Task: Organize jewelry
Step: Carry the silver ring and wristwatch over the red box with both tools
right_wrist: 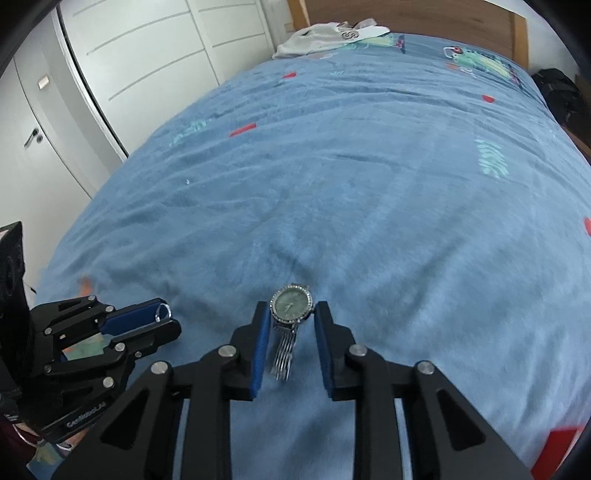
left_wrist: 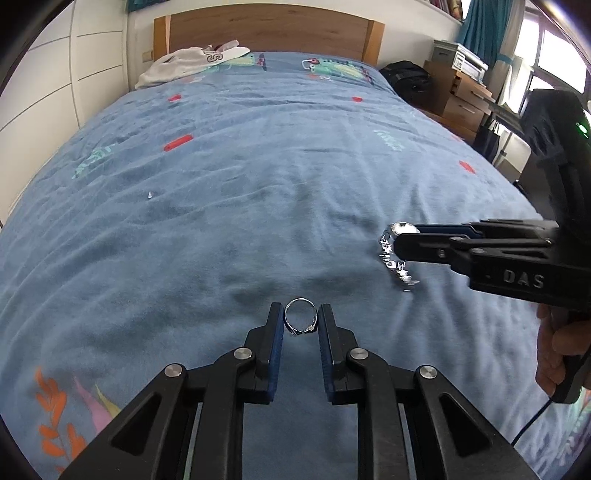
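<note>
Presently: left gripper (left_wrist: 300, 317) clamped on ring (left_wrist: 300, 316) above blanket (left_wrist: 258, 184) | right gripper (right_wrist: 290, 325) pads pressing watch (right_wrist: 290, 304) case | advice: lift both slowly, level; watch strap dangles, avoid snagging.

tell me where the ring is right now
The ring sits upright between the blue pads of the left tongs, just above the blue bedspread, with the watch off to its right.

Bed (left_wrist: 258, 177) with wooden headboard (left_wrist: 266, 35) – covered by a blue fleece blanket (right_wrist: 369, 192) printed with red dashes, teal sprigs and cartoon figures, surface lightly creased. White garment (left_wrist: 188, 64) lies crumpled at the head end, left side
</note>
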The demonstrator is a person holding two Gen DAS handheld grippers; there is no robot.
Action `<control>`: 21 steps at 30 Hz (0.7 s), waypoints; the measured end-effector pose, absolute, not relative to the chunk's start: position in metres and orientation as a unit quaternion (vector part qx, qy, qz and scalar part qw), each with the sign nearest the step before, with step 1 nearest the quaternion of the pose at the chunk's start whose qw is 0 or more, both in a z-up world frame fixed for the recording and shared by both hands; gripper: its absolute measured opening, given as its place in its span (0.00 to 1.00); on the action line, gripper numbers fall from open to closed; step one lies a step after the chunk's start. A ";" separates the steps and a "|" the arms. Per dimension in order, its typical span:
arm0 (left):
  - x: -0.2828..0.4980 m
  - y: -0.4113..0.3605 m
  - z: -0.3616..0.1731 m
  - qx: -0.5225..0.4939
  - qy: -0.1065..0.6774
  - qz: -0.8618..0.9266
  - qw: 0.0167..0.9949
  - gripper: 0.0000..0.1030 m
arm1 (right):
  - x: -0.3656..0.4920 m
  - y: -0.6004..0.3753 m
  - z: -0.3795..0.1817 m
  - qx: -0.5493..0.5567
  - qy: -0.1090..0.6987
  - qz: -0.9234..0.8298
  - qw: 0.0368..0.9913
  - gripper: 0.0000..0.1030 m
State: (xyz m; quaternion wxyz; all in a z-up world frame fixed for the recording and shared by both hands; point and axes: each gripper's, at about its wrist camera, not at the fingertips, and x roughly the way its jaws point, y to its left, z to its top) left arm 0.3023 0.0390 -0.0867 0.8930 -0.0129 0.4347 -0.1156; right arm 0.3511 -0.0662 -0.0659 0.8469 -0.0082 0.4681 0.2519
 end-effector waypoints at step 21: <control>0.236 -0.093 -0.010 0.022 0.404 -0.226 0.886 0.18 | 0.209 -0.242 0.045 0.031 0.409 0.138 0.902 0.23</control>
